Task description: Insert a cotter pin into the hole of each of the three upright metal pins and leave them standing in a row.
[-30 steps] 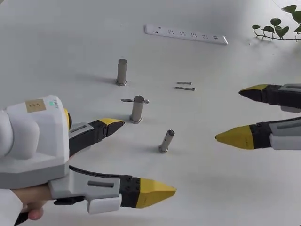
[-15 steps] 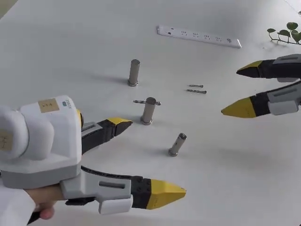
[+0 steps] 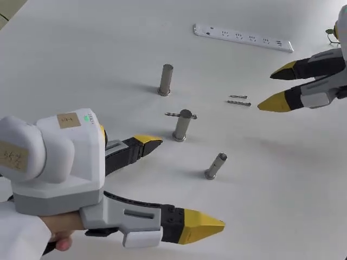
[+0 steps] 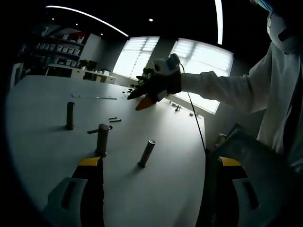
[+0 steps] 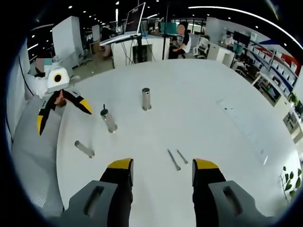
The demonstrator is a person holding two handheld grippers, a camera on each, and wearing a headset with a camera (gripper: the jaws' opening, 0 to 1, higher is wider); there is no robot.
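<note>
My left gripper [image 3: 187, 182], lower left, and right gripper [image 3: 267, 91], upper right, both have jaws open. Three metal pins [image 3: 182, 124] sit mid-frame on the tabletop [image 3: 81, 59], with two loose cotter pins [image 3: 239, 101] to their right.

Looks like an open-plan office that doubles as a lab. There's a big white table [image 3: 81, 49] with a power strip [image 3: 243, 38] lying on it. Past it are desks [image 5: 142, 41] with a monitor [image 5: 135, 16] and someone [image 5: 182, 41] sitting at work. Stocked shelves [image 4: 61, 47] run along one wall, next to big windows [image 4: 156, 59] (bright daylight behind them). The dark ceiling has long strip lights [image 4: 87, 16] and little spotlights [image 4: 150, 20]. A bit of green plant [image 5: 289, 176] sits near the table edge, and the sleeve [image 4: 236, 90] in shot is a white lab coat.
</note>
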